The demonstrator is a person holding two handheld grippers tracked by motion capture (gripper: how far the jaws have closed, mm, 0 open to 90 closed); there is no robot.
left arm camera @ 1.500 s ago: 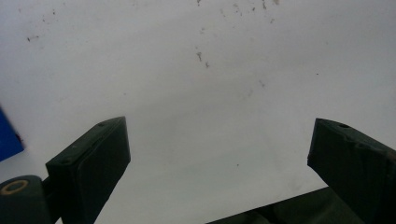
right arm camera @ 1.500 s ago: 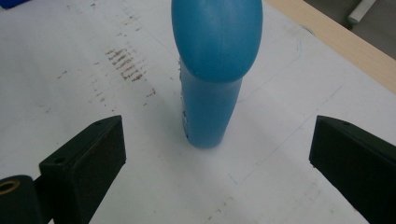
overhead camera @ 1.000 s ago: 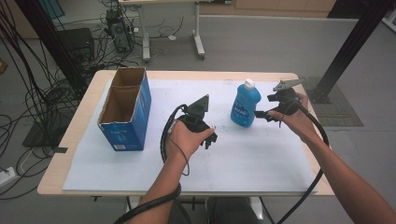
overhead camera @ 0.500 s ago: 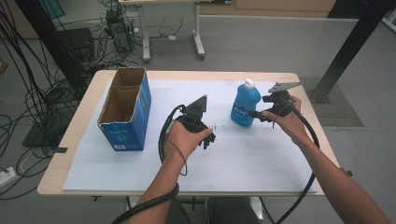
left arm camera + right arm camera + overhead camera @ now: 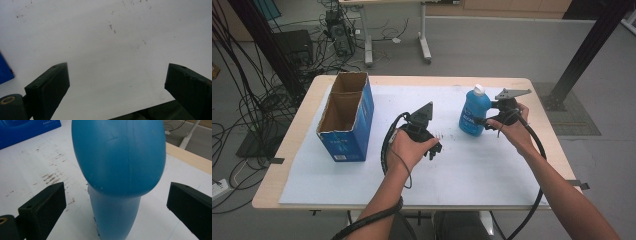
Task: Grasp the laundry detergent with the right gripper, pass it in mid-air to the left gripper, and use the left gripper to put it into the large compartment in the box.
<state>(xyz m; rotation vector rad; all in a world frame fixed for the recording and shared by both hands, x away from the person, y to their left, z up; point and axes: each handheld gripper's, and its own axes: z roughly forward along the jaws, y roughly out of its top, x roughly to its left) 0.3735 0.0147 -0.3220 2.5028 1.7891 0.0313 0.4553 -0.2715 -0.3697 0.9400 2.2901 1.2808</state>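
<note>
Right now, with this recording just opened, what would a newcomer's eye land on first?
First, the bright blue plastic bottle with a white cap standing upright at the right of the white-covered table, with the right gripper open and its jaws either side of the bottle, not touching it. Next, the open blue cardboard box at the table's left. The left gripper is open over bare white surface near the middle.

Both forearms are bare, with no sleeves. Each black two-jaw hand-held gripper, the left gripper and the right gripper, carries a grey three-cornered plate on top and trails a thick black cable. The jaws are flat, black, rectangular blocks with small screw holes near their tips.
</note>
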